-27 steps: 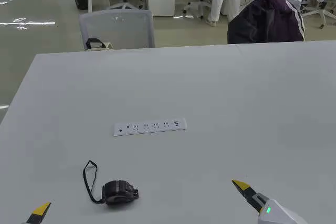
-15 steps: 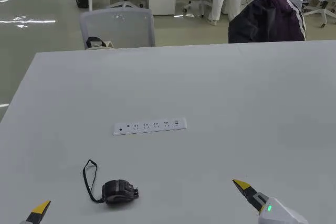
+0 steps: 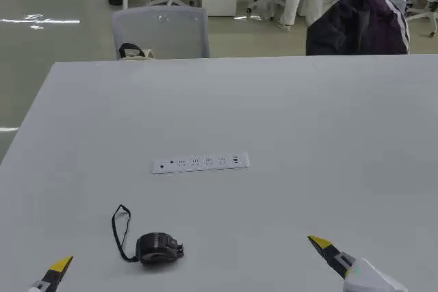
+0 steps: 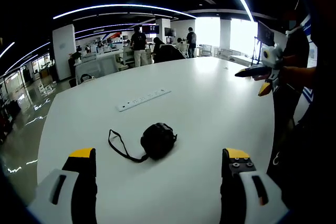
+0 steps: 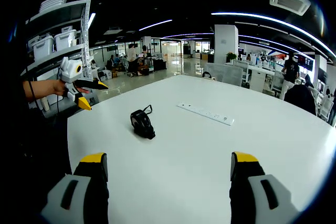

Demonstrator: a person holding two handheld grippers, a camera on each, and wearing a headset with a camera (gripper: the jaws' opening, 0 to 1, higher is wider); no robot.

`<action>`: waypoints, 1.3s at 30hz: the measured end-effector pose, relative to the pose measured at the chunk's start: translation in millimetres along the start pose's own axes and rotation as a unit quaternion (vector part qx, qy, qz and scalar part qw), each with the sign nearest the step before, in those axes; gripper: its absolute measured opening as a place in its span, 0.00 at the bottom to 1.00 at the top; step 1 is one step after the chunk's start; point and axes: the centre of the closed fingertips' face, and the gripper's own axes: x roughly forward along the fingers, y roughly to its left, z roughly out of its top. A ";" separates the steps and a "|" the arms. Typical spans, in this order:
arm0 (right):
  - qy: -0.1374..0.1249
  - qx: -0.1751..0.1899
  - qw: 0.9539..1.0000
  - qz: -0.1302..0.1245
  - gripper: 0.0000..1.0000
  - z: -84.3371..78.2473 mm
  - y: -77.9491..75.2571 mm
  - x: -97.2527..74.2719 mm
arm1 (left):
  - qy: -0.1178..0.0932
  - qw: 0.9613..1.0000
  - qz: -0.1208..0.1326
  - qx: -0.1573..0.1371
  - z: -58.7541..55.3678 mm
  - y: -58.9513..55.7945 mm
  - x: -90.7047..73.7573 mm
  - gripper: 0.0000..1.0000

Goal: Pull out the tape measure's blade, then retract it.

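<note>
tape measure (image 3: 159,247), small, black and round-bodied, lies on the white bench (image 3: 287,114) close to the near edge, toward the left side. its black wrist strap (image 3: 121,230) loops out flat on the bench to the left of the case and toward the far edge. a white power strip (image 3: 200,163) lies nearer the middle of the bench, well apart from the tape measure, with its long side roughly parallel to the near edge.

the left gripper (image 4: 160,157) hovers by the near edge with its yellow-tipped fingers (image 4: 82,153) released and spread wide, holding nothing. in the left gripper view the tape measure sits ahead, framed between the two fingers and touching neither. the right gripper (image 5: 170,160) hangs by the near edge off to the right, its fingers (image 5: 94,158) also released, wide apart and empty, with the tape measure well ahead and to its left.

beyond the far edge stand a grey mesh chair (image 3: 161,31) and a chair draped with a dark jacket (image 3: 357,27).
</note>
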 end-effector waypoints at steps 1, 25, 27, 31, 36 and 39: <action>0.000 0.000 1.000 0.001 1.00 0.0 0.1 0.5 | 0.000 1.000 0.000 0.000 -0.3 0.4 0.7 0.99; 0.037 -0.050 0.992 0.106 0.81 -7.4 -0.4 39.2 | 0.033 0.996 -0.068 0.053 -14.6 3.6 45.9 0.81; 0.041 -0.053 0.991 0.113 0.78 -9.2 -1.1 42.3 | 0.039 0.995 -0.074 0.061 -15.9 3.8 50.2 0.79; 0.047 -0.059 0.989 0.127 0.74 -12.4 -2.4 50.1 | 0.049 0.991 -0.095 0.079 -17.5 2.0 60.8 0.73; 0.056 -0.069 0.986 0.143 0.69 -17.0 -4.0 62.2 | 0.066 0.984 -0.122 0.112 -20.2 1.0 75.4 0.68; 0.061 -0.078 0.983 0.154 0.64 -19.5 -4.3 70.1 | 0.071 0.979 -0.135 0.131 -19.3 1.4 84.4 0.64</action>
